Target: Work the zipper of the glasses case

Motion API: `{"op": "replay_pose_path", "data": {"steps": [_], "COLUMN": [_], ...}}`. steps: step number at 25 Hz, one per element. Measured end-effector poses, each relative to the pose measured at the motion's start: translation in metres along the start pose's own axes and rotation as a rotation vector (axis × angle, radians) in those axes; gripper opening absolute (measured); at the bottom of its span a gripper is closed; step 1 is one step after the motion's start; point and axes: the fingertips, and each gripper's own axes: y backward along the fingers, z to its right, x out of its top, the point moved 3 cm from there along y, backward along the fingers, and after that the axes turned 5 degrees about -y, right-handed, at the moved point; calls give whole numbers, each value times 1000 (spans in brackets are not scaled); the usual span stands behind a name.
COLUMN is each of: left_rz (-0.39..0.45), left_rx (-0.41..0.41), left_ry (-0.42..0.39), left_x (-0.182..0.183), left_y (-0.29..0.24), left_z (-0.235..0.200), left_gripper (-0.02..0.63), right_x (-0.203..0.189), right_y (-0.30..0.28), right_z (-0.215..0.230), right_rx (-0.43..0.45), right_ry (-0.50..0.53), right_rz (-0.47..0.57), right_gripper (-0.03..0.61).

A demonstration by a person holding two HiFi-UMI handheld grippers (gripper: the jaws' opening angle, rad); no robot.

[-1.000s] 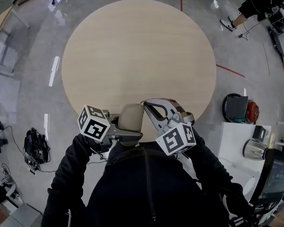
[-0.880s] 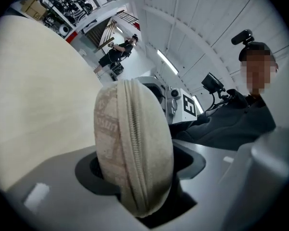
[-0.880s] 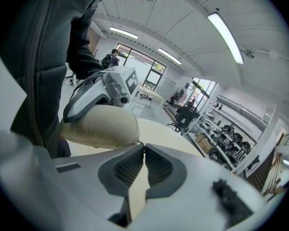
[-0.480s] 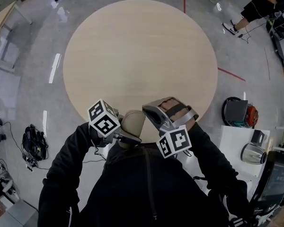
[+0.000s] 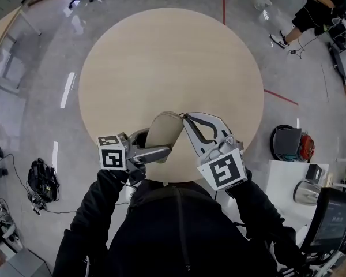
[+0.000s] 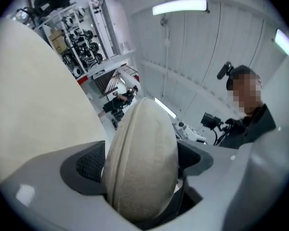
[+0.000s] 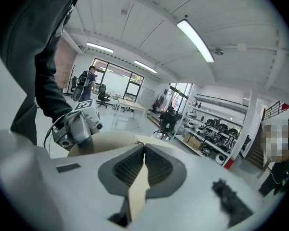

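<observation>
Beige glasses case (image 5: 164, 133) is hanging in the air over the near edge of the round wooden table (image 5: 161, 56), close in front of the person's chest, caught between the two grippers.

Left gripper (image 5: 157, 142) is pointing level and carrying the case. Its jaws are standing wide, having just been opening further. One end of the case is sitting deep between them, filling the gap, with its sides lying against both pads (image 6: 89, 162). A seam groove is running along the case's rounded face.

Right gripper (image 5: 187, 119) is meeting the case from the other side, tilting slightly downward. Its jaws are pressed together, pinching a thin beige tab (image 7: 138, 186) that is running out from the case's edge.

How far the zipper is open is not showing in any view.
</observation>
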Motion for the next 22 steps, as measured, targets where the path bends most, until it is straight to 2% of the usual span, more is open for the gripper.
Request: {"op": "replay_pose_path", "data": {"steps": [2, 4, 6, 8, 11, 12, 14, 16, 19, 22], "left_rz": [80, 110, 131, 166, 186, 180, 149, 77, -84, -195], "left_rx": [-18, -61, -126, -182, -214, -214, -210, -208, -213, -173], "left_ry": [56, 101, 128, 116, 42, 19, -20, -82, -233, -410], "left_x": [4, 3, 6, 18, 41, 46, 52, 51, 42, 46], "left_y": [2, 4, 9, 16, 21, 20, 17, 16, 13, 5], "left_z": [2, 7, 16, 29, 51, 57, 65, 71, 80, 85], "left_gripper": [442, 440, 407, 387, 374, 374, 371, 374, 382, 394], "right_x": [3, 7, 14, 23, 31, 33, 36, 41, 48, 53], "right_y": [2, 3, 7, 17, 36, 42, 48, 51, 52, 53], "right_z": [2, 4, 5, 6, 10, 11, 13, 11, 3, -8], "right_rx": [-25, -42, -33, 1, 19, 17, 19, 42, 98, 144], "right_ry": [-18, -12, 11, 18, -102, -114, -97, -72, -6, 71], "right_rz": [13, 28, 68, 117, 165, 171, 178, 194, 215, 217], "right_gripper": [11, 11, 11, 11, 9, 9, 9, 9, 9, 9]}}
